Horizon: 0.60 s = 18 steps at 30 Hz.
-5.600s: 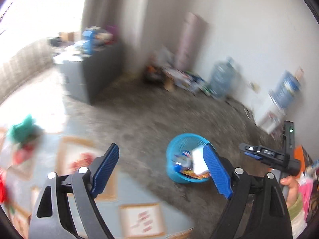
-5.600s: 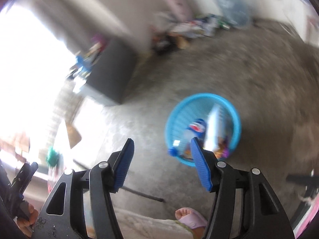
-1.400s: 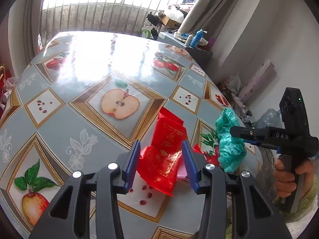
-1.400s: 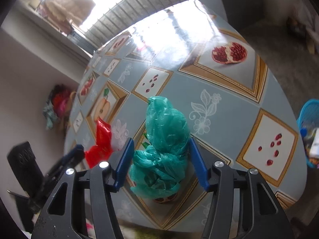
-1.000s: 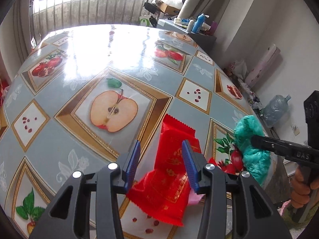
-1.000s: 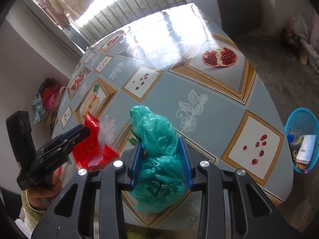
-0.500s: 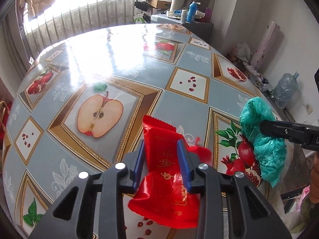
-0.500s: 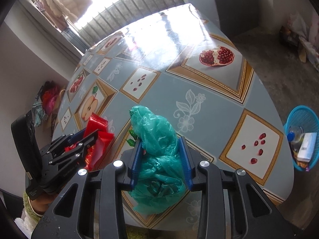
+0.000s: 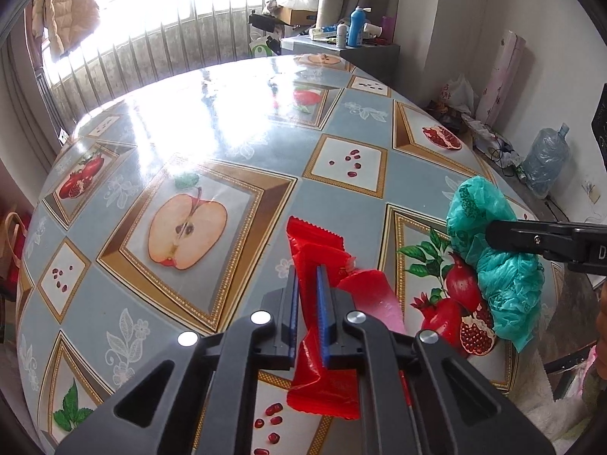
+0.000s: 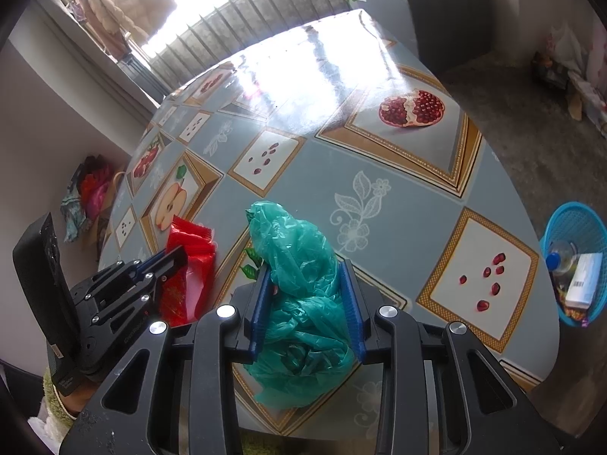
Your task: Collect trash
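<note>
My left gripper (image 9: 308,275) is shut on a red snack wrapper (image 9: 322,371) and holds it above the near part of the fruit-patterned table (image 9: 235,144). More red wrapper (image 9: 370,294) lies just right of it. My right gripper (image 10: 305,265) is shut on a crumpled green plastic bag (image 10: 303,303) at the table's near edge. In the left wrist view the green bag (image 9: 508,276) hangs from the right gripper (image 9: 493,233) at the right. In the right wrist view the left gripper (image 10: 172,256) and the red wrapper (image 10: 189,265) are at the left.
A blue trash basket (image 10: 580,227) with trash in it stands on the concrete floor right of the table. A grey cabinet (image 10: 440,19) with bottles stands beyond the table. A water jug (image 9: 546,163) and clutter line the wall. Window bars are at the back.
Both grippers came from over the basket to the table and closed, the left on the red wrapper, the right on the green bag. Over the last half second the left jaws pinched tighter.
</note>
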Motion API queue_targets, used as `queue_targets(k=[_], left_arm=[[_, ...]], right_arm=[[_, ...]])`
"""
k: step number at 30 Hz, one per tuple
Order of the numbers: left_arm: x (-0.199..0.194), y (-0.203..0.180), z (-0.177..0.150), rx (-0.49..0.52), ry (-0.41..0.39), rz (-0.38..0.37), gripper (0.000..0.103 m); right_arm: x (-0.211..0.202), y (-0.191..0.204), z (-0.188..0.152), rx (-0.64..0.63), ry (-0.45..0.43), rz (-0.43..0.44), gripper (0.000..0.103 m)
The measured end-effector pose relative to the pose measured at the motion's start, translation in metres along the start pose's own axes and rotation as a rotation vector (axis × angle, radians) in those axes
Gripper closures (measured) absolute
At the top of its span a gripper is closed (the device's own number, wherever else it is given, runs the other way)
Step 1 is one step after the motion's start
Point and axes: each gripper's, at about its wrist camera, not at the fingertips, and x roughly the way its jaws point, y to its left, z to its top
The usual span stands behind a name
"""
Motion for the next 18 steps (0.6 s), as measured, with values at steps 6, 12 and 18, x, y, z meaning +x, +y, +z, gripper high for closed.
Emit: queue_targets(k=[6,12,18], left_arm=[[-0.008,-0.002,0.002,0.016,-0.028,0.020,0.099],[-0.017,-0.003,0.006,0.020,-0.054,0.025,0.100],[-0.035,-0.008,0.019,0.013,-0.105,-0.022,0.100]], right_arm=[[-0.001,-0.003,0.002,0.019,-0.002,0.017,0.072],[-0.004,-0.006,0.001,0.038,-0.009,0.040,0.073],[-0.022,-0.016,0.006,0.073,-0.057,0.099,0.074]])
